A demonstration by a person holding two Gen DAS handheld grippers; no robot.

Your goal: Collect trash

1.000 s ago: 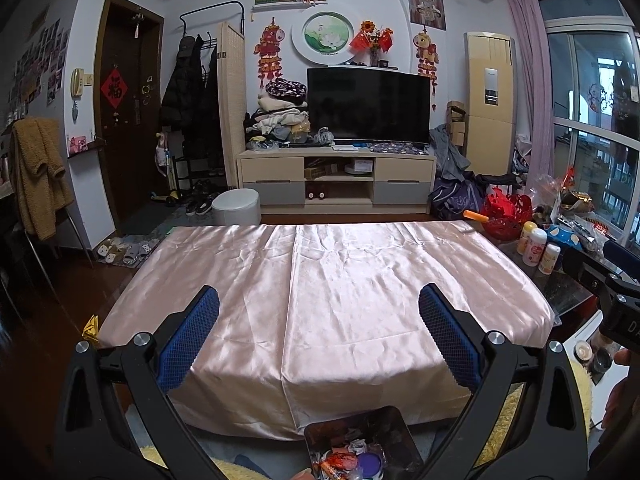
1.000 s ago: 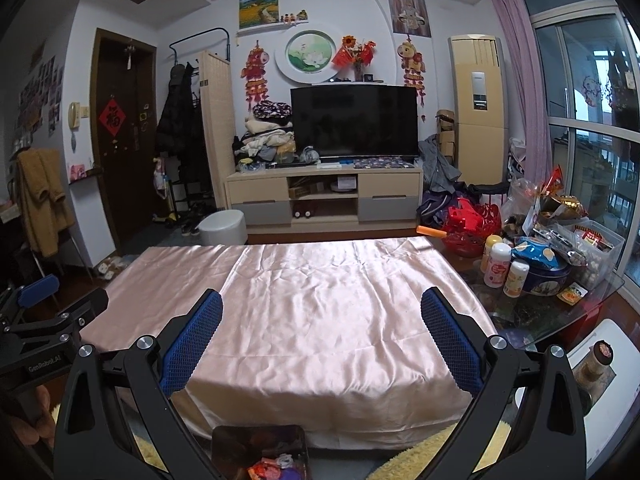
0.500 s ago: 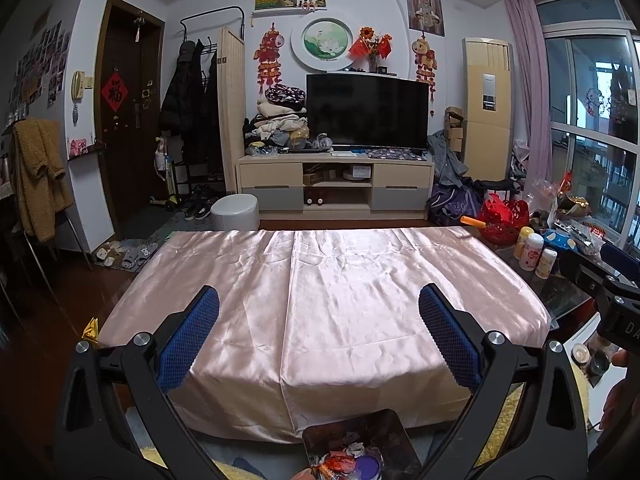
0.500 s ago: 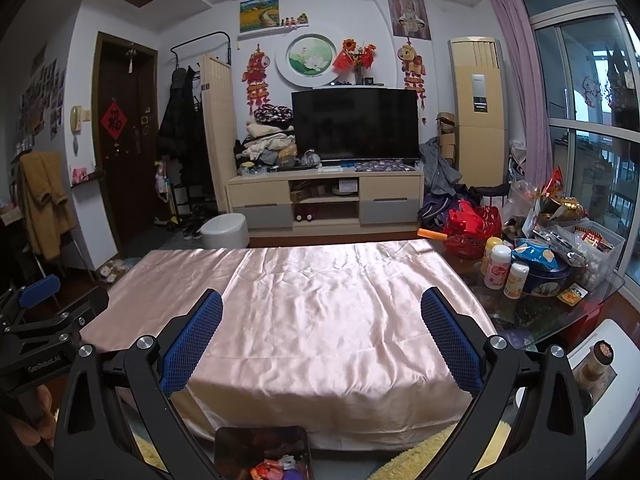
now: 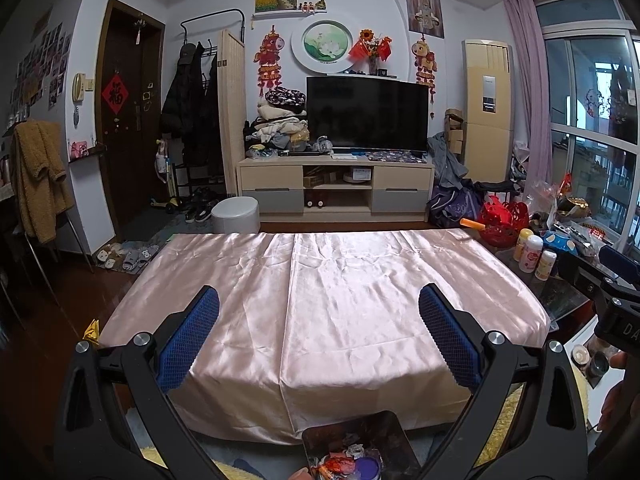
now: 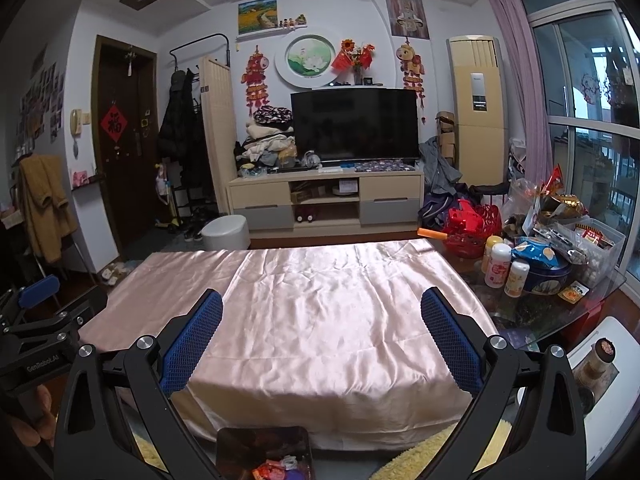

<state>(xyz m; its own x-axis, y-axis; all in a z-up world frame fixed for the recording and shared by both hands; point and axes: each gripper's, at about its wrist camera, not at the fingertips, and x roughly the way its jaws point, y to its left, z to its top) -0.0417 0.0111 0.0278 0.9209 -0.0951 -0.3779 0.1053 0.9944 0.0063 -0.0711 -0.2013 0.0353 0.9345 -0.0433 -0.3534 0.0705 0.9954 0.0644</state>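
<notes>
Left wrist view showed the left tongs spread wide and empty above the pink satin tabletop. The right tongs were likewise spread, holding nothing. The trash lay in a dark bin below the tabletop's near edge.

Left gripper and right gripper both level, side by side, jaws spread wide, empty.
</notes>
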